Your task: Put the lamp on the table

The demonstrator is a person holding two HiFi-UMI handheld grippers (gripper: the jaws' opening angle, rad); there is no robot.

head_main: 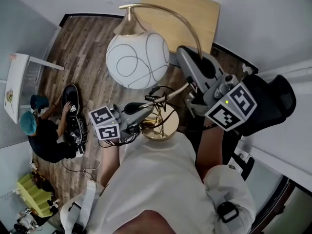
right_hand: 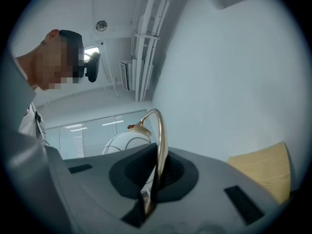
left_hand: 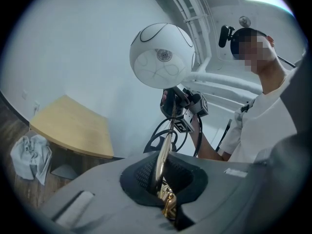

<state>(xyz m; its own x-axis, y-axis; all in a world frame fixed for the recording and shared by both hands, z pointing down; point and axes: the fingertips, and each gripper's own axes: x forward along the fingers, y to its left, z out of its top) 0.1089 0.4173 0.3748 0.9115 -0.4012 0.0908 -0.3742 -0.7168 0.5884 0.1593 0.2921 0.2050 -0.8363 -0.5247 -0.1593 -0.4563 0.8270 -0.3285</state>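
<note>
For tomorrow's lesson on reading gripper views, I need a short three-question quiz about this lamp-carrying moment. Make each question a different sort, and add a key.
1. True or false: the lamp already stands on the wooden table.
2. The left gripper and right gripper are both shut on the lamp's: A) globe shade B) brass stem C) cable.
3. Fill in: the gripper nearer the brass base is the ____ one.
Key: 1 false; 2 B; 3 left.
</note>
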